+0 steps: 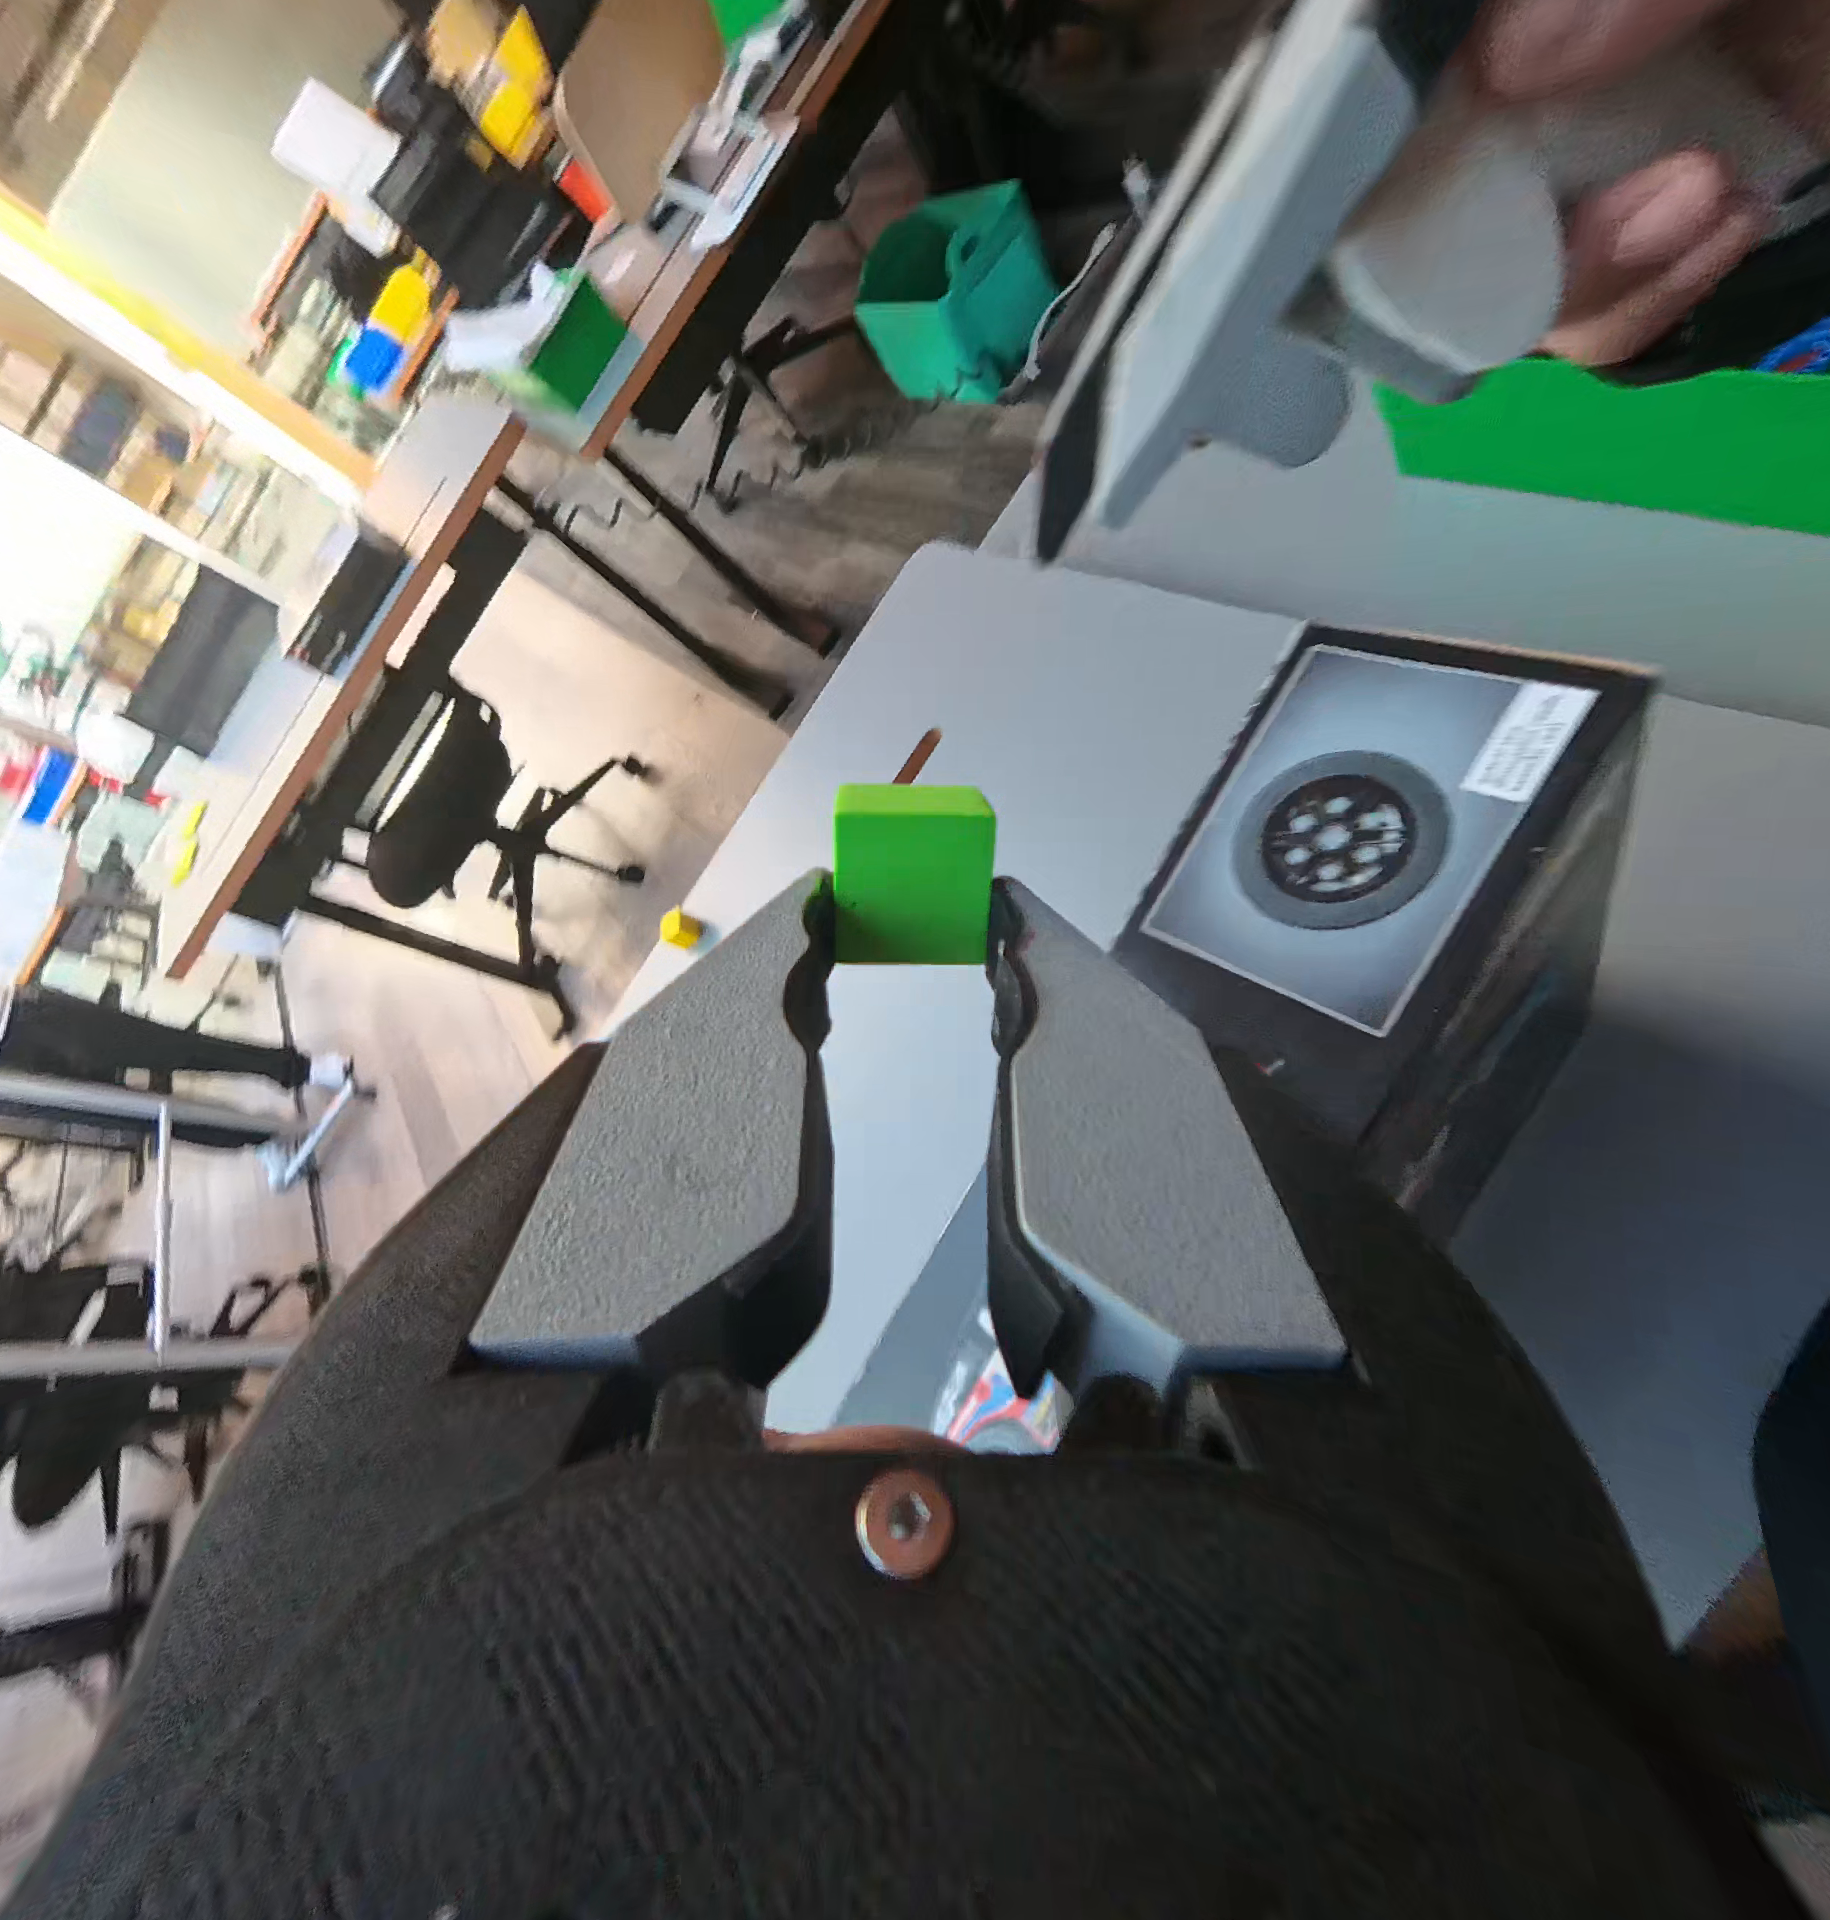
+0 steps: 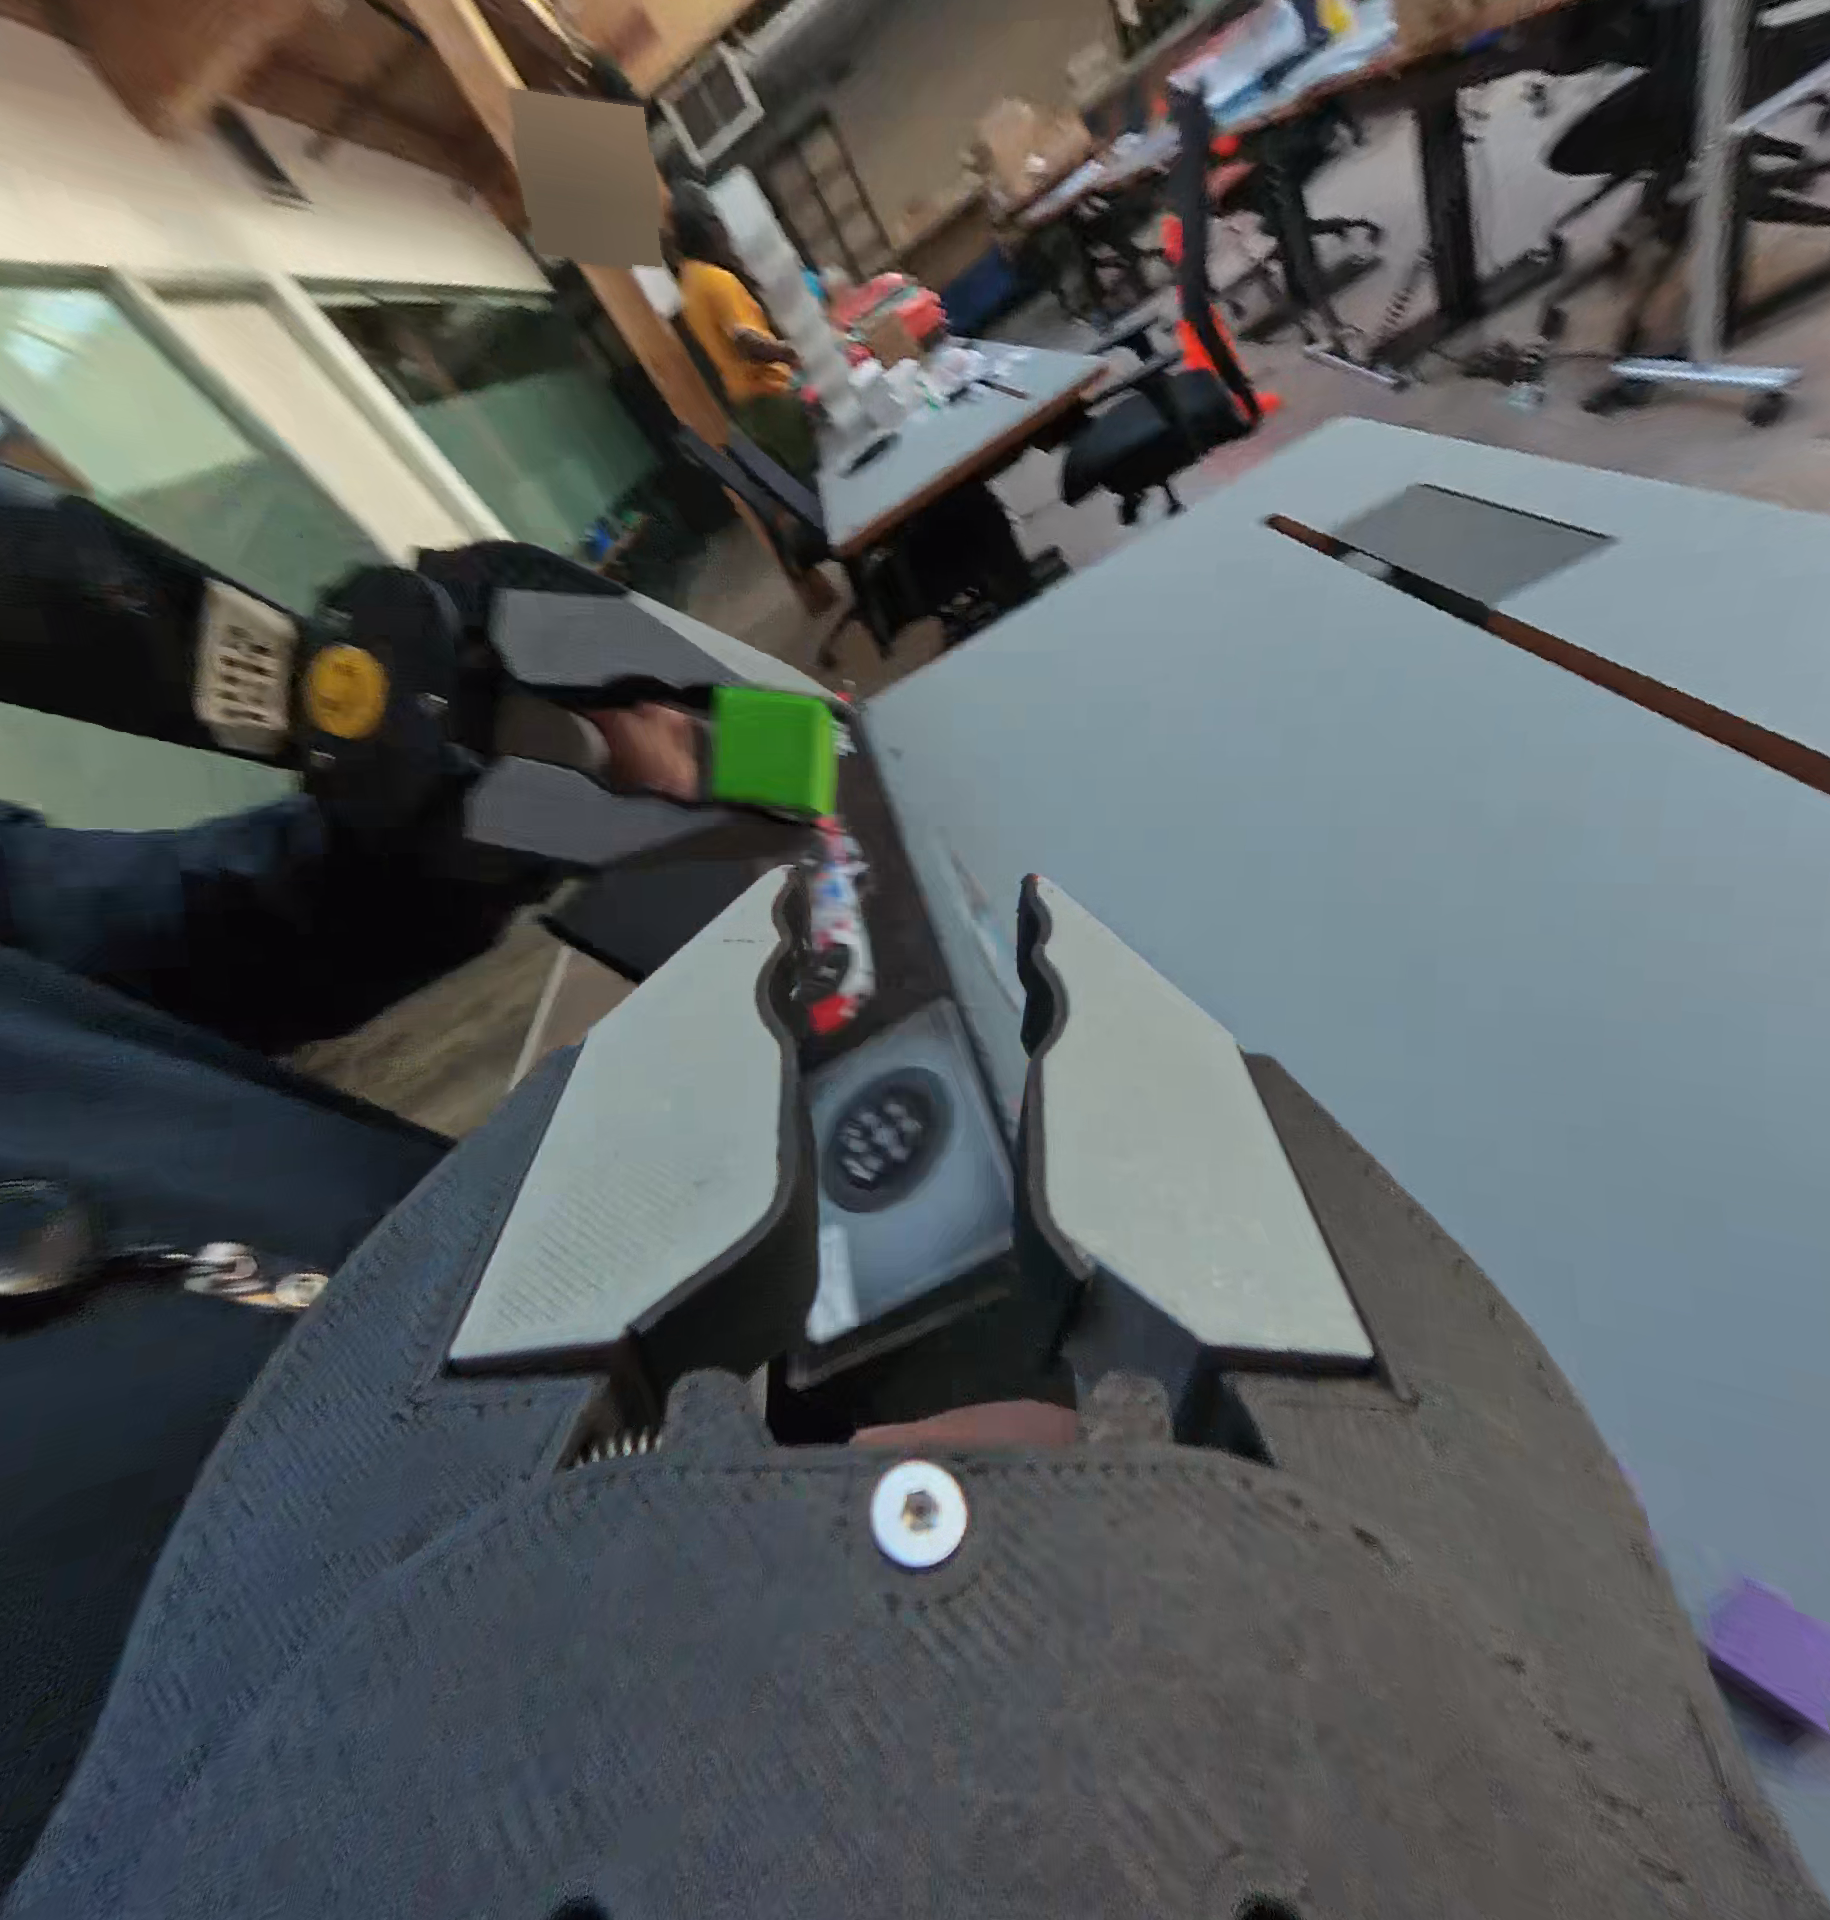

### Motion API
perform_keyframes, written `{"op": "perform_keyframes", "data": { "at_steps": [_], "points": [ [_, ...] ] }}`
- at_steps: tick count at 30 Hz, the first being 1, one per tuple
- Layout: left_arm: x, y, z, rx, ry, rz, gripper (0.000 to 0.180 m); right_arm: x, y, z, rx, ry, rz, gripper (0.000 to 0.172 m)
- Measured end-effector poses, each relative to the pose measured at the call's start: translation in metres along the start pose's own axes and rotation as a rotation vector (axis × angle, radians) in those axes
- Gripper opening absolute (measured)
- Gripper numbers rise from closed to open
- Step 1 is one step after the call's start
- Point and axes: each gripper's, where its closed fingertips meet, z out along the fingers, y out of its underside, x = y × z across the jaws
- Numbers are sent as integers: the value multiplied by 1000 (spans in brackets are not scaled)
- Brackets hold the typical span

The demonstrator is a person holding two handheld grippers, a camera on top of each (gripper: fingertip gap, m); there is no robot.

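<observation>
- Green, and clamped at the fingertips: the left gripper point(image 1: 911, 914) held a green block point(image 1: 911, 878) in the air, both pads pressed against its sides (the right wrist view showed the same grip from the side, block at point(image 2: 773, 750)).
- The block hung above the grey table point(image 1: 1098, 665), to the left of the black box point(image 1: 1410, 883) that stood on it.
- A small yellow cube point(image 1: 679, 928) lay near the table's edge, farther left of the box than the block.
- A thin brown stick point(image 1: 918, 755) lay on the table just beyond the block, also left of the box.
- The right gripper point(image 2: 906, 914) stood with its jaws apart and nothing between its pads, poised over the black box point(image 2: 906, 1143), whose round pictured face showed between its fingers.
- On the far right of the box, at the table's near edge, sat a purple block point(image 2: 1784, 1662) (blurred).
</observation>
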Motion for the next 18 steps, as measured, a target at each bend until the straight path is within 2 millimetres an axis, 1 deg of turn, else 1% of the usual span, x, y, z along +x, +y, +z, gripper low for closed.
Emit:
{"op": "perform_keyframes", "data": {
  "at_steps": [1,2,3,5,6,8,11,14,16,18],
  "points": [
    [7,-7,0,39,28,43,26,-24,-6,8,4,-69,-1,36],
    [11,-12,-1,68,38,83,26,-41,-6,17,-17,-103,-4,38],
    [14,-16,-3,96,41,119,26,-53,-3,27,-49,-113,-6,42],
    [18,-19,-12,163,63,166,26,-71,2,46,-81,-127,2,43],
    [18,-18,-18,193,71,171,26,-76,3,55,-82,-117,18,43],
    [16,-7,-32,232,94,162,27,-79,6,72,-89,-69,67,30],
    [9,16,-52,286,125,134,26,-92,12,102,-97,-37,112,30],
    [2,40,-64,319,146,93,26,-96,19,130,-129,54,121,30],
    [-5,51,-70,342,151,34,26,-97,19,145,-139,108,135,29],
    [-12,57,-76,363,162,-31,26,-100,16,155,-138,145,154,29]
  ]
}}
